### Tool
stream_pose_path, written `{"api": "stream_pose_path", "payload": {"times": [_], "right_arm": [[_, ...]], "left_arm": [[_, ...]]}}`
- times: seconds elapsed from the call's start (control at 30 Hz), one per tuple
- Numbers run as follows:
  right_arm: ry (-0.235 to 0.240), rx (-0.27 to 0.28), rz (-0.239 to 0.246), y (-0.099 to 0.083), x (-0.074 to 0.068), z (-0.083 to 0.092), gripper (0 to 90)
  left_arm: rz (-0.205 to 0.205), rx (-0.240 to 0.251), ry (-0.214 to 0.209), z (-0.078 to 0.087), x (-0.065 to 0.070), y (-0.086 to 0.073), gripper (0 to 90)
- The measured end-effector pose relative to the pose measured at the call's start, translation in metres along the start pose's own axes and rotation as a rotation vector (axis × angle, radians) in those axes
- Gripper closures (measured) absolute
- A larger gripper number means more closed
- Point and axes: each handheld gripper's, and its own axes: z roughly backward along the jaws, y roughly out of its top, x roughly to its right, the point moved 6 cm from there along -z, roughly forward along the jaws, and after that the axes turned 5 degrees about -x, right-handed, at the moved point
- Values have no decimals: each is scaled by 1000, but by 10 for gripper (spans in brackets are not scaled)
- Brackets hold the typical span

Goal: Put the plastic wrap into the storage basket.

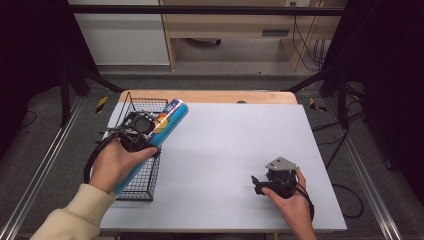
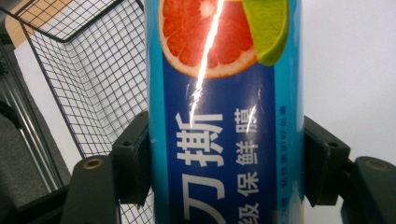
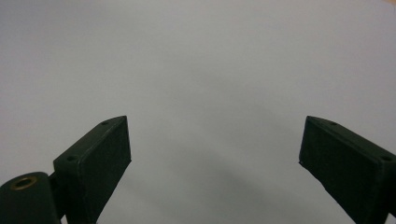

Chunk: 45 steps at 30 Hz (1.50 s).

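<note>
A long blue box (image 1: 167,121) with a grapefruit and lime picture is held in my left gripper (image 1: 142,131), which is shut on it. The box slants up to the right over the near rim of a black wire basket (image 1: 145,150) at the table's left. In the left gripper view both pads press the sides of the blue box (image 2: 224,121), with the wire basket (image 2: 84,79) behind it to the left. My right gripper (image 1: 257,183) rests low on the table at the front right, open, with nothing between its fingers (image 3: 100,158).
The grey table top (image 1: 230,150) stretches between the two hands. Its wooden back edge (image 1: 210,96) shows beyond. Black frame rails and cables run on the floor at both sides.
</note>
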Motion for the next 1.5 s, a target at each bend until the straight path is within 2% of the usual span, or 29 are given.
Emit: {"api": "stream_pose_path", "payload": {"times": [0.27, 0.7, 0.87, 0.97, 1.5], "right_arm": [[1, -1, -5, 0, -1, 1, 93], [3, -4, -3, -1, 0, 1, 93], [3, -4, -4, -1, 0, 1, 94], [4, -1, -3, -1, 0, 0, 93], [8, -2, -4, -1, 0, 0, 93]], "left_arm": [[-5, -6, 9, -1, -5, -2, 318], [27, -11, 4, -1, -11, -6, 319], [19, -10, 10, -2, -14, -7, 319], [38, -17, 8, -2, -15, -8, 319], [60, -21, 10, -4, -21, -13, 319]]}}
